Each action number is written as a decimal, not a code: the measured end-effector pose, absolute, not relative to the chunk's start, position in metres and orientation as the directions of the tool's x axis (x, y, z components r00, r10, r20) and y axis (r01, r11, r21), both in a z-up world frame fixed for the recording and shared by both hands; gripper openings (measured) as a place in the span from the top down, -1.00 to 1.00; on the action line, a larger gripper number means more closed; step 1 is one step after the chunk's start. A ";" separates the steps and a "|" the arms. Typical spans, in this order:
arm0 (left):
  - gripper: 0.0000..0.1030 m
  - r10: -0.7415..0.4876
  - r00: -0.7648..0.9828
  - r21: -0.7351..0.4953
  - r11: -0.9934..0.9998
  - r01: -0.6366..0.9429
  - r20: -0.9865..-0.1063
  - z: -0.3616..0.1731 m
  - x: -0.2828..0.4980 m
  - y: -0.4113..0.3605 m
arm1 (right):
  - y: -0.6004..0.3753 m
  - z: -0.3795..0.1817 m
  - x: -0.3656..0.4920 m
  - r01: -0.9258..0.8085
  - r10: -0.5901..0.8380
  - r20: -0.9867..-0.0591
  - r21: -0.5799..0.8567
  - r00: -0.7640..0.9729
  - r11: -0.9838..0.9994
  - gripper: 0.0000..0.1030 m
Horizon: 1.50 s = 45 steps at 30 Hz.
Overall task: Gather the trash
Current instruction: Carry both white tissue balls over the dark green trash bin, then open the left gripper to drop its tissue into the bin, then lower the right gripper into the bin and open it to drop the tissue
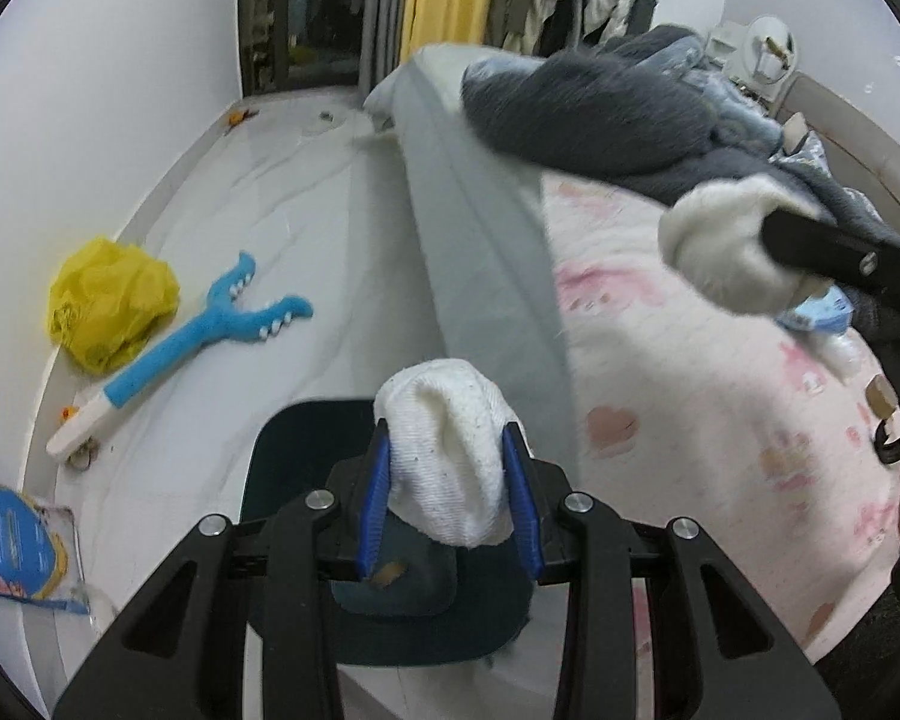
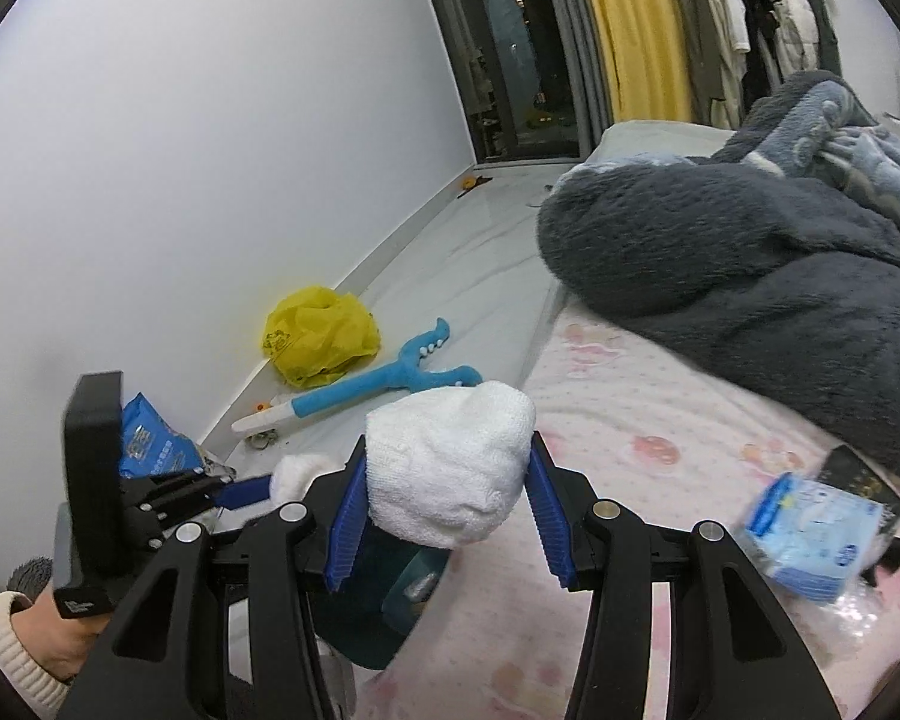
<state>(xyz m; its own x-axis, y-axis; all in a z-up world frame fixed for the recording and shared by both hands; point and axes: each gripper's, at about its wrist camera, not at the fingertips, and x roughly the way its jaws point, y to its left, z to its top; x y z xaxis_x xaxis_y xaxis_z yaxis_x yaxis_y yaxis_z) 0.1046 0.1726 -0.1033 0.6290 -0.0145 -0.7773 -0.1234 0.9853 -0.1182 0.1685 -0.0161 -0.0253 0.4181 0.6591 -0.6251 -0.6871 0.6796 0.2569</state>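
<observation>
My left gripper (image 1: 448, 480) is shut on a white balled-up sock (image 1: 450, 450) and holds it above a dark teal bin (image 1: 294, 480) on the floor beside the bed. My right gripper (image 2: 447, 501) is shut on a second white sock (image 2: 450, 456), above the bed's edge and the same bin (image 2: 366, 606). The right gripper with its sock (image 1: 726, 246) shows at the right of the left wrist view. The left gripper with its sock (image 2: 297, 474) shows at the left of the right wrist view.
A yellow plastic bag (image 1: 111, 300), a blue-and-white plush toy (image 1: 198, 336) and a blue packet (image 1: 12, 540) lie on the floor by the wall. The bed (image 1: 720, 420) has a pink sheet, a grey blanket (image 2: 720, 252) and blue tissue packs (image 2: 816, 534).
</observation>
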 end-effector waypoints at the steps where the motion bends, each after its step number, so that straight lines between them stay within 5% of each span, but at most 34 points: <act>1: 0.26 -0.018 0.613 -0.126 0.983 -0.133 -0.790 -0.109 0.104 0.177 | -0.011 -0.027 0.168 -0.692 0.660 -0.630 0.257 0.410 0.675 0.03; 15: 0.24 -0.060 0.462 -0.183 0.957 -0.226 -0.885 -0.156 0.093 0.216 | 0.040 -0.043 0.153 -0.735 0.652 -0.679 0.243 0.336 0.632 0.03; 22: 0.06 -0.090 0.413 -0.206 0.947 -0.246 -0.906 -0.168 0.087 0.227 | 0.056 -0.052 0.151 -0.743 0.644 -0.697 0.241 0.315 0.624 0.03; 31: -0.25 -0.082 0.439 -0.221 0.936 -0.275 -0.895 -0.158 0.070 0.249 | 0.084 -0.078 0.151 -0.737 0.597 -0.755 0.236 0.271 0.633 0.03; 45: -0.36 -0.032 0.566 -0.236 0.927 -0.292 -0.824 -0.118 0.047 0.277 | 0.128 -0.137 0.148 -0.719 0.499 -0.849 0.237 0.173 0.653 0.03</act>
<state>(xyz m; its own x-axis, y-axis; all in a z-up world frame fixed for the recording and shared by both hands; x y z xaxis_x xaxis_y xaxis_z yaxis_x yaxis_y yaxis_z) 0.0473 0.2775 -0.1180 0.5661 -0.0315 -0.8237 -0.2918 0.9269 -0.2360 0.1485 0.1279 -0.1372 0.1731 0.4993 -0.8490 -0.7191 0.6531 0.2375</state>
